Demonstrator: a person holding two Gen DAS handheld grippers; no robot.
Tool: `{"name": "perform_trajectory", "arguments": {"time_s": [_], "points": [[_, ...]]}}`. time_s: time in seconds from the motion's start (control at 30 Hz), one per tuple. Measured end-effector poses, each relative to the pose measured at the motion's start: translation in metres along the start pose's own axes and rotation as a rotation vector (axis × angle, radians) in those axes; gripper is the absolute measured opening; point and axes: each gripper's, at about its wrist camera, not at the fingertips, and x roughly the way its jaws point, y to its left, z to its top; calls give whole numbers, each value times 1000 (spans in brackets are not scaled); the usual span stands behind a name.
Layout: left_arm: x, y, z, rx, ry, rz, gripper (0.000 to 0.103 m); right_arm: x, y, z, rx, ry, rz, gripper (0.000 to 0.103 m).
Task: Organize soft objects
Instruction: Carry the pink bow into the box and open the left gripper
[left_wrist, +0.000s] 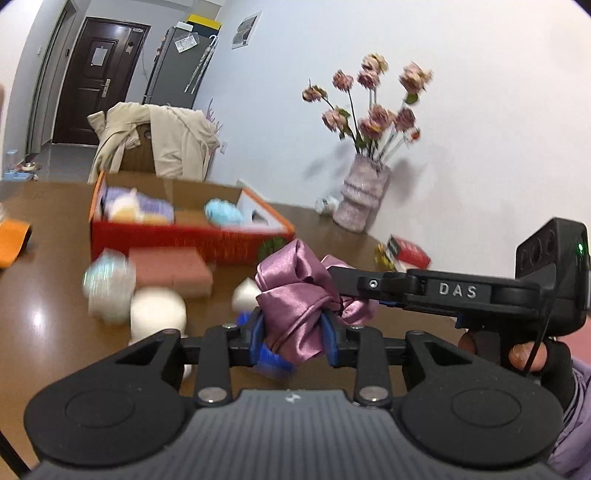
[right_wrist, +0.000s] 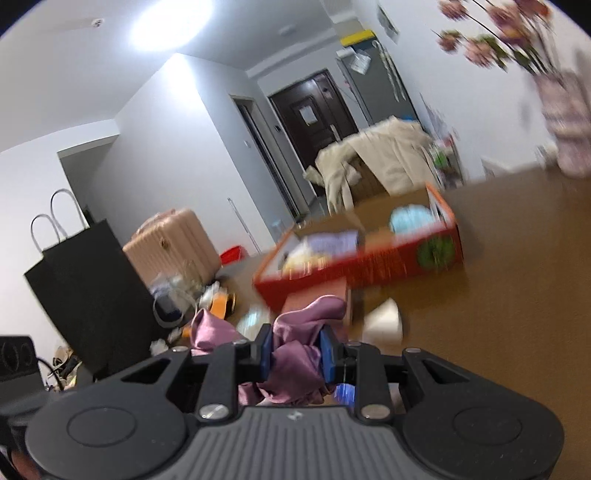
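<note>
- We see the red box (left_wrist: 192, 236) on the brown table (left_wrist: 48, 306) holding a blue plush toy (left_wrist: 223, 213), a purple item and something pale yellow, blurred.
- Both the left gripper (left_wrist: 293, 332) and right gripper (right_wrist: 297, 356) pinch the pink satin cloth (left_wrist: 295, 295), held above the table just in front of the box.
- Bare tabletop lies right of the box.
- Only the right view shows the black bag (right_wrist: 88, 280) and suitcase (right_wrist: 171, 243).
</note>
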Motion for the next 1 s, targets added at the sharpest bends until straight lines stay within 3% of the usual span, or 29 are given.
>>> {"name": "perform_trajectory", "arguments": {"time_s": [0.2,0.37,0.5,0.57,0.67,0.8,0.87,0.93,1.0], "points": [[92,65,109,-93,35,24,32,94,-21,103,-95,-14,-18,24],[192,122,177,-148,91,96,32,205,-62,178,-78,67,-61,23],[268,174,192,-215,177,173,32,294,-101,198,-23,157,-113,23],[307,196,189,-240,248,228,32,337,-121,193,7,225,-144,22],[343,211,181,-231,341,338,33,378,-131,180,-54,313,-211,22],[344,210,176,-207,340,373,39,395,-133,174,-71,358,-245,29],[334,206,179,-193,322,372,50,390,-132,177,-69,335,-219,37],[317,197,183,-169,310,373,50,381,-129,185,-71,316,-225,44],[294,183,191,-140,280,353,50,360,-123,197,-76,278,-211,44]]}}
